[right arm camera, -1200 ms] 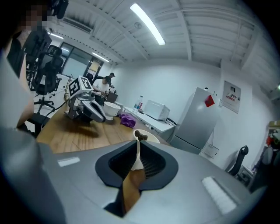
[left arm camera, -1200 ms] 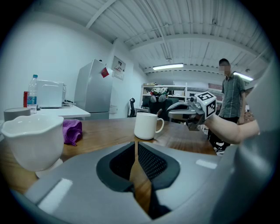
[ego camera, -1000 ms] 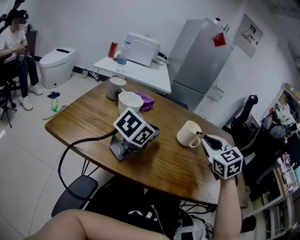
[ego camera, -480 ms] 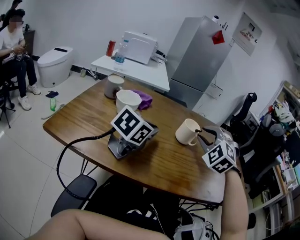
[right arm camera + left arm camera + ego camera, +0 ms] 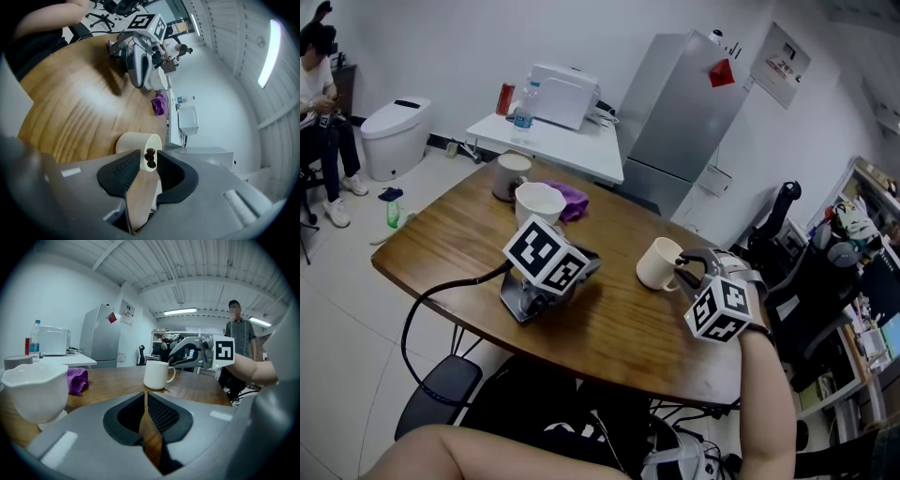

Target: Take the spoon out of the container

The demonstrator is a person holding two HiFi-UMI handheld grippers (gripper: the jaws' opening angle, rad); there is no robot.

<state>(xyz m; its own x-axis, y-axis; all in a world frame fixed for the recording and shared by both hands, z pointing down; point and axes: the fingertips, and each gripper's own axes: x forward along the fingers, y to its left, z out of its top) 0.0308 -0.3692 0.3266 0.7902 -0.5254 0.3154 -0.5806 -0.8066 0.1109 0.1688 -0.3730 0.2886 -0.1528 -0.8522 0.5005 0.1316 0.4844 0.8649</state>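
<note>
The spoon (image 5: 150,158) stands in the cream cup (image 5: 656,264), at 3 o'clock from the left gripper (image 5: 145,397), which lies on the counter (image 5: 619,328) with its jaws together. The right gripper (image 5: 680,274) reaches in from 4 o'clock. Its jaws have just been opening and stand wide either side of the spoon's dark handle end.

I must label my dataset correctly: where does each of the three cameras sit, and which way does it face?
Head view: on the person's head, looking steeply down on the table, the left tongs, the right tongs, a forearm and a thigh.
Left gripper view: on the left tongs, resting on the table, facing across it at the mug; jaws together.
Right gripper view: on the right tongs, facing the mug; its jaws have just been opening, spoon handle between them.
Shared: all three show the mug.
</note>
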